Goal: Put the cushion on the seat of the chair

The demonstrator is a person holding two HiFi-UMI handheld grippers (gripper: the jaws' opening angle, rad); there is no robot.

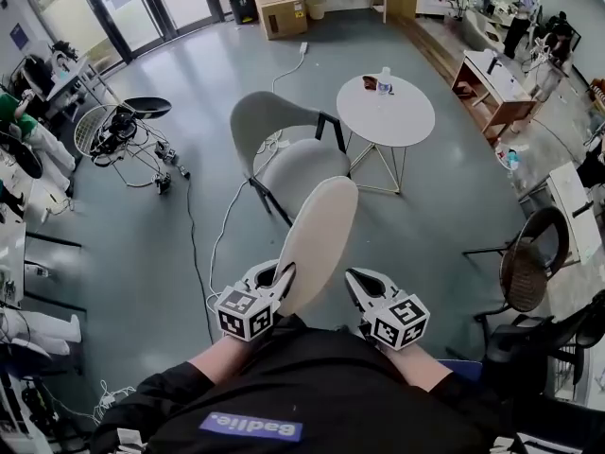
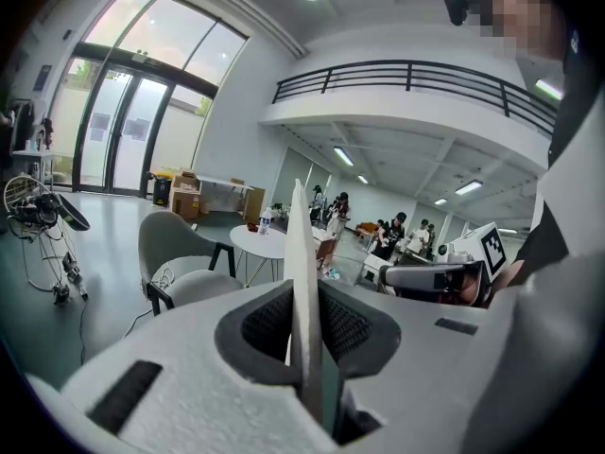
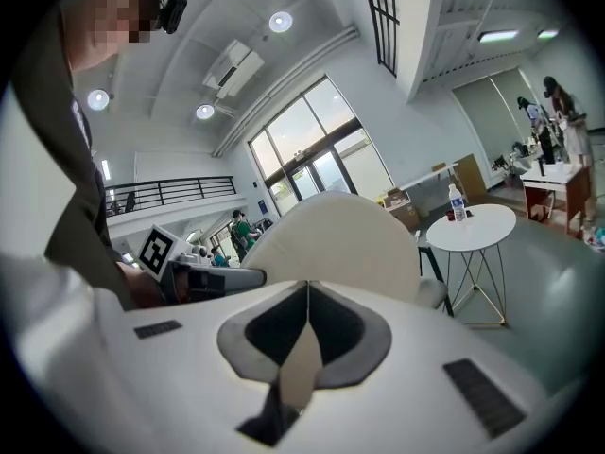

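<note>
The cream oval cushion (image 1: 317, 235) hangs edge-up in front of me, its near rim clamped in my left gripper (image 1: 282, 277), which is shut on it. In the left gripper view the cushion (image 2: 301, 253) rises as a thin white blade from between the jaws of the left gripper (image 2: 304, 301). My right gripper (image 1: 355, 282) sits just right of the cushion, jaws shut on nothing. In the right gripper view the right gripper (image 3: 307, 296) has the cushion's broad face (image 3: 331, 244) beyond it. The grey shell chair (image 1: 284, 149) stands ahead, its seat (image 1: 304, 170) bare, also visible in the left gripper view (image 2: 175, 253).
A round white table (image 1: 386, 112) with a bottle (image 1: 384, 80) stands right of the chair. A cable (image 1: 219, 239) runs across the floor left of the chair. A dark chair (image 1: 527, 265) stands at right, wire equipment (image 1: 128, 132) at left, and cardboard boxes (image 1: 282, 9) at the far wall.
</note>
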